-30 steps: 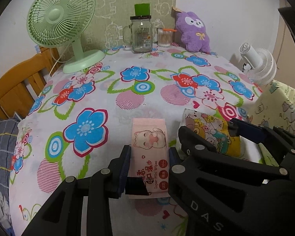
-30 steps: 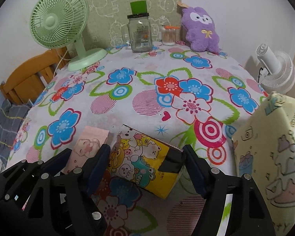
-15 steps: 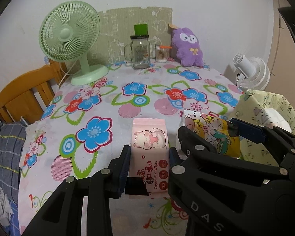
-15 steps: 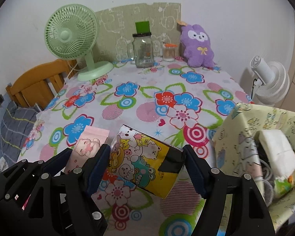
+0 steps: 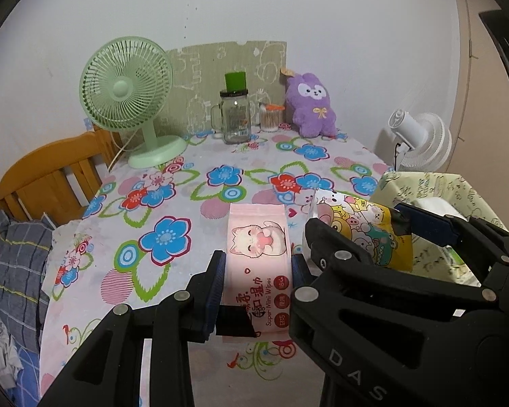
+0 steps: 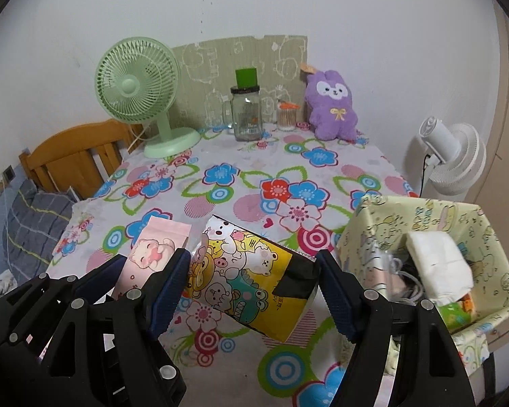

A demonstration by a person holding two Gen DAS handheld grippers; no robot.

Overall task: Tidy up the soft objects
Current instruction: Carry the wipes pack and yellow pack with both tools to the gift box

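My left gripper is shut on a pink pack of wet wipes with a cat print, held above the flowered table. Right beside it my right gripper is shut on a yellow cartoon-print tissue pack, also lifted off the cloth. Each pack shows in the other view too: the yellow pack to the right, the pink pack to the left. A purple plush rabbit sits at the table's far edge.
A pale yellow fabric bin stands at the table's right, holding a white tissue bundle and cords. A green fan, a glass jar and a cotton-swab pot line the far edge. A white fan and a wooden chair flank the table.
Both grippers have risen and drawn back from the table with their packs still gripped. More of the table's near edge and the yellow bin has come into view.
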